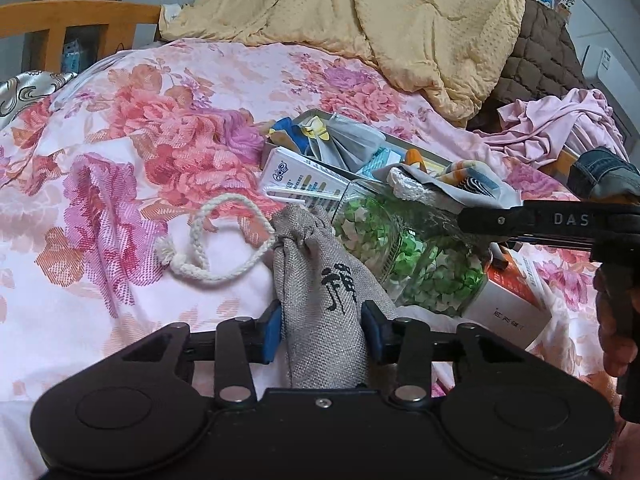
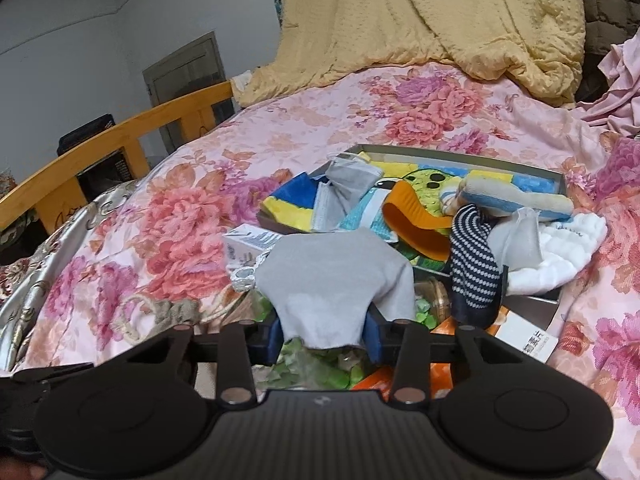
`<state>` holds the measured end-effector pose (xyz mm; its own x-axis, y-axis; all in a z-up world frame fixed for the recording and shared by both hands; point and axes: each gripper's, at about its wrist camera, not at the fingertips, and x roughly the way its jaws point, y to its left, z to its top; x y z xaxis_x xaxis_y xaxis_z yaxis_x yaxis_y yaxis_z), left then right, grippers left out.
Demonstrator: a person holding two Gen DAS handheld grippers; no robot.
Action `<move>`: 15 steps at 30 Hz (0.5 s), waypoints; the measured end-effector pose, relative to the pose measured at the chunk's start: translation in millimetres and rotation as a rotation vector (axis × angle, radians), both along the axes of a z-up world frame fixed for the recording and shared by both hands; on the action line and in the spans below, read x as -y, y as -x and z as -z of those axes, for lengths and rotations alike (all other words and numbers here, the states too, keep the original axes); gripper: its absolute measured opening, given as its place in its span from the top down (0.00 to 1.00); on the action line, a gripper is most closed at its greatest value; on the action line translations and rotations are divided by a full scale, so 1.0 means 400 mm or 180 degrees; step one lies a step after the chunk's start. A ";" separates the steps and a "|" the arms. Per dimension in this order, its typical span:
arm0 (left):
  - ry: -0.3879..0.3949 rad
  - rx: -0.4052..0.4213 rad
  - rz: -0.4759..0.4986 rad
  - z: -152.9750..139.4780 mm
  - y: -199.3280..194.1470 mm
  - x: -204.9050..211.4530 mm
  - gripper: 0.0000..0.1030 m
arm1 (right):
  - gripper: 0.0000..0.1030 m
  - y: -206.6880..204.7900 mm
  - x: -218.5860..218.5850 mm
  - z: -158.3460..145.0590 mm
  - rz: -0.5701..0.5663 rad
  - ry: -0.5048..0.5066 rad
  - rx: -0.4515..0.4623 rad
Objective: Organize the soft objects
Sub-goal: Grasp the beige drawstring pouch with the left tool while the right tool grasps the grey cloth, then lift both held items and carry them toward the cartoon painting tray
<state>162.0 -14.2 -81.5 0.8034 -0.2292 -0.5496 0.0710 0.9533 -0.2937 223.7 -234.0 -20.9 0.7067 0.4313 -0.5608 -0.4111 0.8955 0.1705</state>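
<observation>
A grey burlap drawstring pouch [image 1: 316, 264] with a black character lies on the floral bedspread [image 1: 120, 160], its white cord [image 1: 216, 236] looped to the left. My left gripper [image 1: 322, 332] is shut on the pouch, a blue pad pressing each side. My right gripper [image 2: 324, 336] is shut on a light grey cloth [image 2: 332, 280], which hangs over a glass jar of green paper stars [image 1: 420, 264]. Behind them stands a shallow grey box [image 2: 532, 304] holding a striped sock [image 2: 474, 264], a white cloth [image 2: 560, 248], a grey face mask [image 2: 348, 184] and a colourful towel.
A yellow blanket [image 1: 360, 12] is heaped at the back, with a pink garment [image 1: 560, 120] to its right. The wooden bed frame [image 1: 80, 16] runs along the left. A white carton [image 1: 300, 184] and an orange-and-white box [image 1: 516, 300] lie beside the jar.
</observation>
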 end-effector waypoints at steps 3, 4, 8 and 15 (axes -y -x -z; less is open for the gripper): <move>0.0011 -0.0002 -0.0004 0.000 0.000 0.000 0.58 | 0.54 0.008 -0.006 0.002 -0.0065 0.0050 -0.0036; 0.0011 -0.0003 -0.0004 0.000 0.000 0.000 0.58 | 0.53 0.010 -0.009 0.002 -0.0074 0.0068 -0.0030; 0.0008 -0.0001 -0.0002 0.000 0.000 0.000 0.58 | 0.47 0.014 -0.009 0.001 -0.0123 0.0031 -0.0060; 0.0007 0.0033 0.0054 -0.004 0.004 0.002 0.71 | 0.55 0.034 0.000 -0.013 -0.0198 -0.0105 -0.0123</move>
